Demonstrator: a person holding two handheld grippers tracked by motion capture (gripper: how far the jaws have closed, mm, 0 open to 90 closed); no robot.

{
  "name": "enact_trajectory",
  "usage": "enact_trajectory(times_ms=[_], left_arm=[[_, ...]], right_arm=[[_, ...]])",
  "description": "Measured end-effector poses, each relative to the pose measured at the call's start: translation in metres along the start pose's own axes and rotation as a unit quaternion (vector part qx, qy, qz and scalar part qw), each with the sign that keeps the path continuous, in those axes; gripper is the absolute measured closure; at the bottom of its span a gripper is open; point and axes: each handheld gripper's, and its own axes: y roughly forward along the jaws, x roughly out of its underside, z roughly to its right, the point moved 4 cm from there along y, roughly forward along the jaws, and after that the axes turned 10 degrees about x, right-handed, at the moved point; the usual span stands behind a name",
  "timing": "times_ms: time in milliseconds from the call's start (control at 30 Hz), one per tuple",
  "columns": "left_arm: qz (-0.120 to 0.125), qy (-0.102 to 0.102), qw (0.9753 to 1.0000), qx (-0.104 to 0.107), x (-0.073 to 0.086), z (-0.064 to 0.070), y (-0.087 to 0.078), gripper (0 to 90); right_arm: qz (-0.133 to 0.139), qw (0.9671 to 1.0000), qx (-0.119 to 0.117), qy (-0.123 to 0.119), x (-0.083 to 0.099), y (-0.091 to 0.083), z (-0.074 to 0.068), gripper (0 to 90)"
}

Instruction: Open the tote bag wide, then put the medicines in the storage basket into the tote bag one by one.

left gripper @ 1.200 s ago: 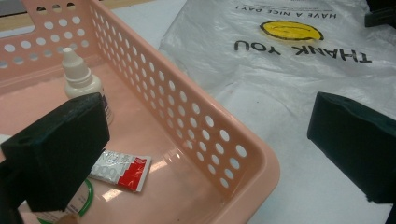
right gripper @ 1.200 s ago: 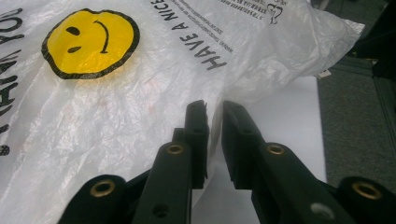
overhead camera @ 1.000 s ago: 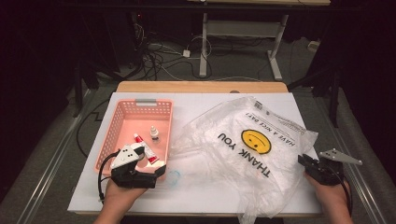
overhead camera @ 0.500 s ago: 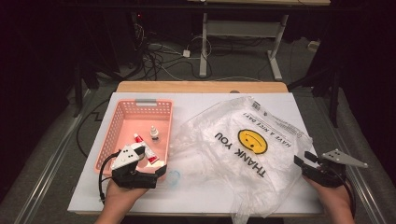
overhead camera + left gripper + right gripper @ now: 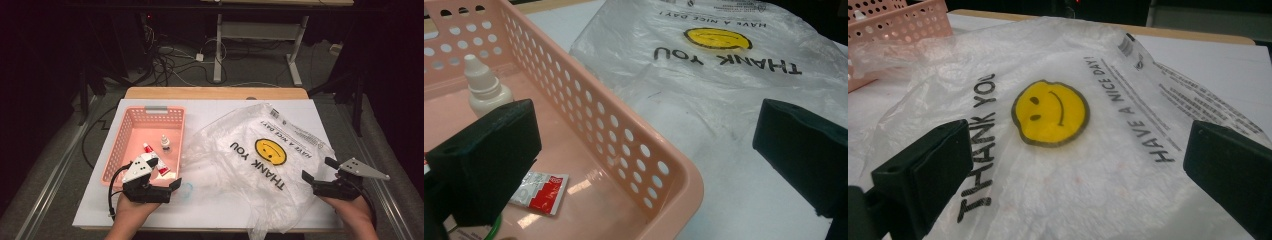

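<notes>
Two open grippers [image 5: 169, 186] [image 5: 316, 172], bag [image 5: 260, 165] btwn.

Bare white table [image 5: 215, 112] is lying open along the far edge and in the strip between pink basket [image 5: 131, 131] and plastic bag [image 5: 260, 160]. The basket's perforated walls are fencing in a dropper bottle [image 5: 164, 143] and a red-and-white sachet [image 5: 150, 148]; its top is standing open. The bag is spreading crumpled across the right half. The left gripper [image 5: 172, 186] is sitting at the basket's near corner, jaws parted.
</notes>
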Motion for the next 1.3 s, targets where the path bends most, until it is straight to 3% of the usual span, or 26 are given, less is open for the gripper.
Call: enact_trajectory(times_ms=[467, 700, 1067, 1133, 1200, 1300], left_arm=[[0.003, 0.011, 0.9999, 0.002, 0.0, 0.003, 0.0, 0.0], [0.009, 0.015, 0.9998, 0.005, -0.001, 0.005, -0.002, 0.0], [0.009, 0.02, 0.9997, 0.009, -0.001, 0.002, -0.001, 0.0], [0.01, 0.021, 0.9997, 0.008, -0.001, 0.003, -0.001, 0.0], [0.012, 0.021, 0.9997, 0.007, -0.001, 0.004, -0.001, 0.0], [0.01, 0.023, 0.9997, 0.008, -0.002, 0.005, 0.0, 0.0]], right_arm=[[0.004, 0.9979, -0.037, -0.053, -0.019, 0.025, -0.06, 0.1], [0.0, 0.9959, -0.067, -0.061, -0.029, 0.039, -0.092, 0.2], [-0.011, 0.9909, -0.105, -0.084, -0.04, 0.064, -0.129, 0.4], [-0.016, 0.9888, -0.122, -0.085, -0.036, 0.069, -0.136, 0.1], [-0.017, 0.9884, -0.123, -0.087, -0.034, 0.07, -0.138, 0.1], [-0.029, 0.9854, -0.127, -0.109, -0.027, 0.072, -0.146, 0.1]])
